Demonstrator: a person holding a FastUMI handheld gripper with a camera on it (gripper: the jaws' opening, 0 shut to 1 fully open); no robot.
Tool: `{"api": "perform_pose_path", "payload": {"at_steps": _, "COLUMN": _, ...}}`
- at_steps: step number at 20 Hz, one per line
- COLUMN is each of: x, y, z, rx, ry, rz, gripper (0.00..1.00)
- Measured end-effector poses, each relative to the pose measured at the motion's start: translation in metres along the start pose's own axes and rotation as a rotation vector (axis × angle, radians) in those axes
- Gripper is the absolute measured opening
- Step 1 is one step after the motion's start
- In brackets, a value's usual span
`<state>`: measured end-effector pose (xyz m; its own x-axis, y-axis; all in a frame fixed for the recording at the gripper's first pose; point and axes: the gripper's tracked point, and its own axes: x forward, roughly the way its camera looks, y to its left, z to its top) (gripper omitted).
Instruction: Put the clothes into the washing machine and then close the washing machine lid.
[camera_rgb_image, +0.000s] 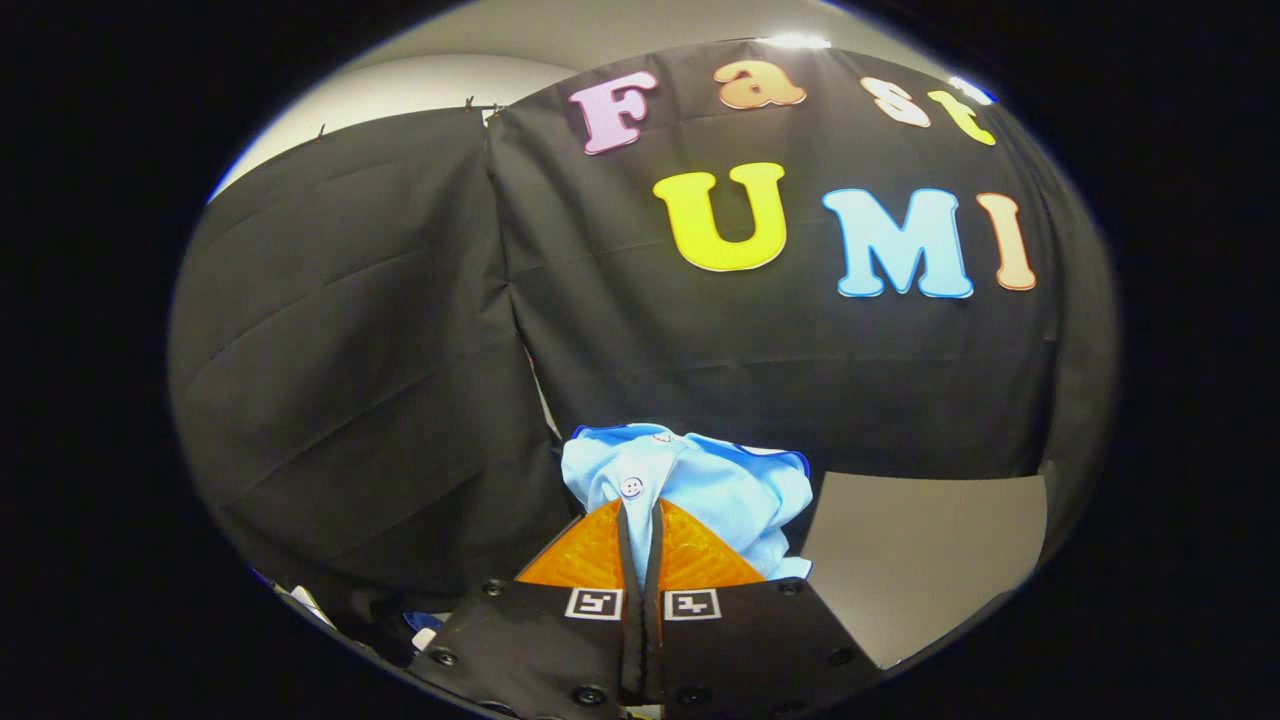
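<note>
I count one garment (700, 485), light blue with one small button showing, bunched at the tips of my gripper (640, 520). Both fingers are clamped tight on its fabric. Behind it hangs black cloth wall (350, 350); one grey panel (920, 560) beside it.

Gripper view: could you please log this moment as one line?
gripper: shut on light blue garment | garment: bunched, lifted before booth wall | grey panel: behind, beside garment | phase: carrying clothes
</note>
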<state>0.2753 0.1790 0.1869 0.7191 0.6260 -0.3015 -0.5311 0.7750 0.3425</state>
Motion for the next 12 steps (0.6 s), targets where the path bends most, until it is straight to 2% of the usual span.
{"api": "perform_pose_path", "payload": {"at_steps": 6, "x": 0.030, "y": 0.046, "z": -0.003, "rx": -0.031, "ry": 0.027, "rz": 0.082, "gripper": 0.01}}
{"api": "perform_pose_path", "payload": {"at_steps": 12, "x": 0.064, "y": 0.071, "z": -0.022, "rx": -0.072, "ry": 0.064, "rz": 0.117, "gripper": 0.01}}
